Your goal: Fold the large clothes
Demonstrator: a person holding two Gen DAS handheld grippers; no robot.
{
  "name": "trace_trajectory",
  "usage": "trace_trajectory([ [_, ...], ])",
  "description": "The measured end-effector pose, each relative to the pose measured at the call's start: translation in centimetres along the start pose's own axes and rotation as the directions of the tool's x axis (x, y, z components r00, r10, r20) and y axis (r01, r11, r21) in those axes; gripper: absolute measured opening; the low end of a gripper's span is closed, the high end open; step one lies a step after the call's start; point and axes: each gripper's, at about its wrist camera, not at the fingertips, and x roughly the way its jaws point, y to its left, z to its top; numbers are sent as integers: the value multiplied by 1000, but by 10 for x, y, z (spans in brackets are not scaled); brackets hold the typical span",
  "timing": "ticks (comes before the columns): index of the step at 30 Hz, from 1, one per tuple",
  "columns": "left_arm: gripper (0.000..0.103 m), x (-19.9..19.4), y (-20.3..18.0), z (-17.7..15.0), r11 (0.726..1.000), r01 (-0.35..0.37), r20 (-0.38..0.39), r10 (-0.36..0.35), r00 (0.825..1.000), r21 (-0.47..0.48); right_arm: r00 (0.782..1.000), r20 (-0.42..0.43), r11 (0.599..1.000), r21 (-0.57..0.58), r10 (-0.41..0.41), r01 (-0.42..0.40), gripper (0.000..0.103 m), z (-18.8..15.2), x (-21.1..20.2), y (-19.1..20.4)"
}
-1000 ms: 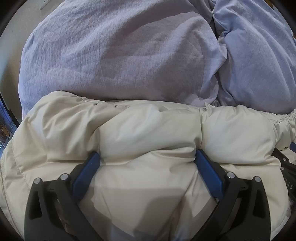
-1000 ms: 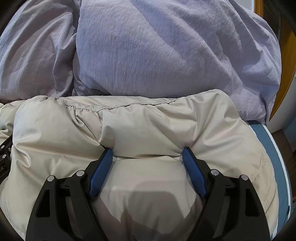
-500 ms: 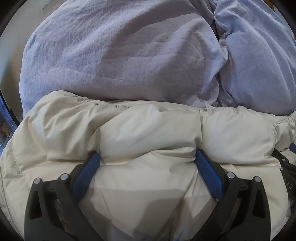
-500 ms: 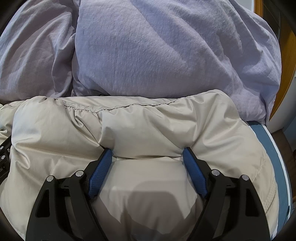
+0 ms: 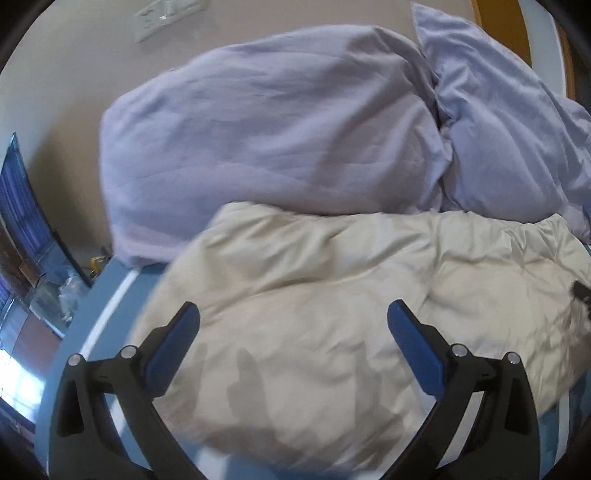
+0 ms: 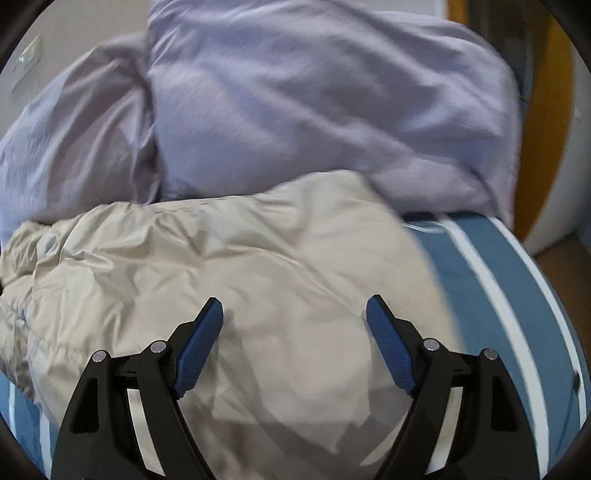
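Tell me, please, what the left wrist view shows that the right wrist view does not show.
Only the left wrist view shows a dark blue window frame at its left edge, with clutter under it, and the open left tool.

Only the right wrist view shows a white rounded object beside the bed, the floor below it, and the open right tool.

Both views show the cream puffy jacket on the blue striped sheet, the lilac pillows, a white wall plate and an orange wooden edge.

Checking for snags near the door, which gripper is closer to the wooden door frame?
Right. The right gripper hovers over the jacket's end near the door frame; the left gripper is over the far end.
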Motion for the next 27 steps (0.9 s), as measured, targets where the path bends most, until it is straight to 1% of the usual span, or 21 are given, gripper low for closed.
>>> trace_trajectory([
  [4, 101, -27, 34, -17, 998, -13, -33, 11, 999, -56, 999, -37, 995, 100, -6, 9, 82, -13, -18, -38],
  [6, 101, -32, 50, -27, 995, -13, -59, 7, 998, -96, 998, -66, 988, 156, 5, 6, 82, -21, -20, -57],
  [8, 101, -36, 67, -38, 991, -15, -85, 4, 996, -136, 995, -90, 977, 213, 32, -12, 82, -28, -21, -71],
  [11, 101, -37, 82, -49, 982, -6, -120, -17, 993, -190, 987, -131, 949, 311, 97, -52, 82, -39, -17, -87],
  [13, 101, -36, 89, -56, 976, 2, -145, -35, 989, -219, 979, -151, 931, 356, 138, -77, 82, -47, -13, -88],
  [14, 101, -33, 91, -60, 973, 7, -158, -44, 987, -232, 972, -158, 917, 387, 171, -98, 82, -51, -9, -90],
  [16, 101, -26, 92, -66, 967, 11, -187, -60, 981, -255, 965, -161, 898, 423, 209, -124, 82, -56, -6, -93],
  [19, 101, -12, 92, -70, 958, 15, -220, -81, 972, -285, 957, -158, 879, 452, 243, -149, 82, -59, -2, -95],
  [21, 101, -3, 92, -71, 949, 26, -232, -103, 967, -313, 954, -156, 875, 458, 254, -158, 82, -59, 2, -96],
  [24, 101, 7, 94, -68, 934, 44, -236, -135, 962, -356, 953, -151, 872, 459, 263, -168, 82, -59, 6, -97],
  [27, 101, 16, 94, -65, 924, 47, -238, -147, 960, -380, 951, -147, 867, 465, 273, -177, 81, -58, 11, -97],
])
